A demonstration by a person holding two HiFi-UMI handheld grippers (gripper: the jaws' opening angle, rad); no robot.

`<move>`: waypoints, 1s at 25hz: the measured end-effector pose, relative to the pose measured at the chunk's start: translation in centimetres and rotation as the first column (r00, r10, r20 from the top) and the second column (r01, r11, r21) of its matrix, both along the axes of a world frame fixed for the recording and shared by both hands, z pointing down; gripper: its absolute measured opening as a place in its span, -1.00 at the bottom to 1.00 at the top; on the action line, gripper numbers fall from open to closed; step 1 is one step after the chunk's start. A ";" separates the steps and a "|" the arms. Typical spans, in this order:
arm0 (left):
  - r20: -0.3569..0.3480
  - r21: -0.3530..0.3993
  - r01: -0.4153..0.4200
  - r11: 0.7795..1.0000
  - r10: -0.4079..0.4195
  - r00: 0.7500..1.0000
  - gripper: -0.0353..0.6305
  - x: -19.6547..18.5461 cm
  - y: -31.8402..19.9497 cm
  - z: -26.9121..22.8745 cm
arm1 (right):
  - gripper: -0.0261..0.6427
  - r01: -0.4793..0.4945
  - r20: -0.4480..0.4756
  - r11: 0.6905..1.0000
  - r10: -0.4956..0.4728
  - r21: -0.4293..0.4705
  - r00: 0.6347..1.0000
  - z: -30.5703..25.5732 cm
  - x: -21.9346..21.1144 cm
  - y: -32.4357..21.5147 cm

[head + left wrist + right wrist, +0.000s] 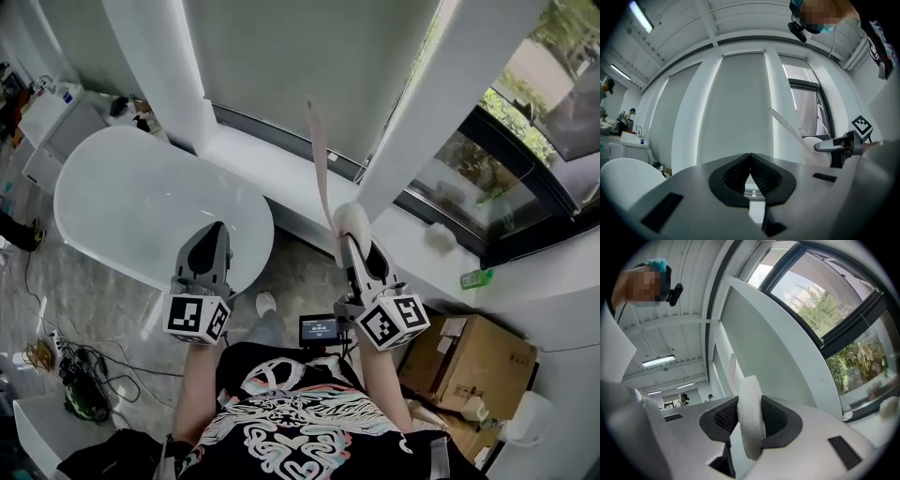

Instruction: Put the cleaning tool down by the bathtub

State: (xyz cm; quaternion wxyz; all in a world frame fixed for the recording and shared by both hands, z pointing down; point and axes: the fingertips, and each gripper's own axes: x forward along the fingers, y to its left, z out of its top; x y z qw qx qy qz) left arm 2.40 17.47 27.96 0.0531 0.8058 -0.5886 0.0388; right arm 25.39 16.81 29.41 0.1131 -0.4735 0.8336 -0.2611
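Wearing a black tee (300, 427) with a white print, right at the bottom of the head view, and reaching both grippers out ahead.

Clamping the tool (352, 222) in the right gripper (354, 242), jaws squeezing the round white pad from both sides, edge-on and dead centre in the right gripper view. Pointing the long pale handle up and away, crossing in front of the grey blind. So: carrying the tool in the air, not resting on anything, showing over the strip of floor between the tub (112, 202) and the ledge (272, 169), just right of the tub's near end.

Holding nothing in the left gripper (217, 232): jaws shut, tips meeting, only blind and wall showing past them in the left gripper view. Overlapping the tub's near rim in the head view; hard telling how high above it. Also catching the right gripper and the pad off to the right in that left gripper view, well apart from the left jaws.

Around the edges: seeing a box (483, 361) down at the lower right below the ledge, a small screen (319, 329) low between the two grippers, a green thing (476, 277) lying on the ledge by the window, and cables (80, 370) trailing over the floor left of the tub. Spotting a person (629, 116) far off at the left of the left gripper view, too small for details.
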 end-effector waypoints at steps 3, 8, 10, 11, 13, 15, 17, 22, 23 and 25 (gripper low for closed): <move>-0.008 -0.012 0.001 1.000 -0.001 1.000 -0.84 -3.0 -5.8 0.7 | -0.49 0.003 0.016 1.000 -0.003 0.021 1.000 0.1 -2.8 -5.4; -0.013 -0.025 0.007 1.000 -0.007 1.000 -0.84 -7.4 -13.2 1.7 | -0.49 0.028 0.036 0.997 -0.031 0.065 0.999 -0.2 -7.1 -12.5; -0.013 -0.030 0.009 1.000 -0.010 1.000 -0.84 -8.9 -15.6 2.2 | -0.49 0.034 0.030 0.998 -0.035 0.062 0.999 0.3 -8.7 -15.1; -0.018 -0.036 0.011 0.999 -0.012 1.000 -0.84 -9.8 -16.7 2.4 | -0.49 0.034 0.028 0.998 -0.035 0.059 0.999 0.6 -9.5 -16.2; -0.037 -0.050 0.011 0.999 -0.013 0.999 -0.84 -11.2 -18.5 2.9 | -0.49 0.033 0.038 0.998 -0.035 0.059 0.999 1.0 -10.9 -18.0; -0.059 -0.056 0.007 0.998 -0.011 0.998 -0.84 -12.2 -19.7 3.5 | -0.49 0.033 0.064 0.998 -0.037 0.060 0.997 1.1 -11.8 -19.1; -0.070 -0.053 0.006 0.999 -0.009 0.997 -0.84 -13.0 -20.6 3.9 | -0.49 0.031 0.077 0.998 -0.036 0.054 0.996 1.3 -12.6 -19.9; -0.068 -0.046 0.007 0.999 -0.010 0.998 -0.84 -14.4 -21.7 4.4 | -0.49 0.030 0.060 0.999 -0.031 0.027 0.998 2.4 -13.8 -20.8; -0.073 -0.045 0.008 0.999 -0.011 0.997 -0.84 -14.5 -21.8 4.6 | -0.49 0.028 0.060 0.999 -0.029 0.020 0.998 2.5 -13.8 -20.9; -0.091 -0.044 0.015 0.999 -0.019 0.996 -0.84 -14.8 -22.1 4.8 | -0.49 0.025 0.062 1.000 -0.026 0.011 0.998 2.6 -14.0 -21.3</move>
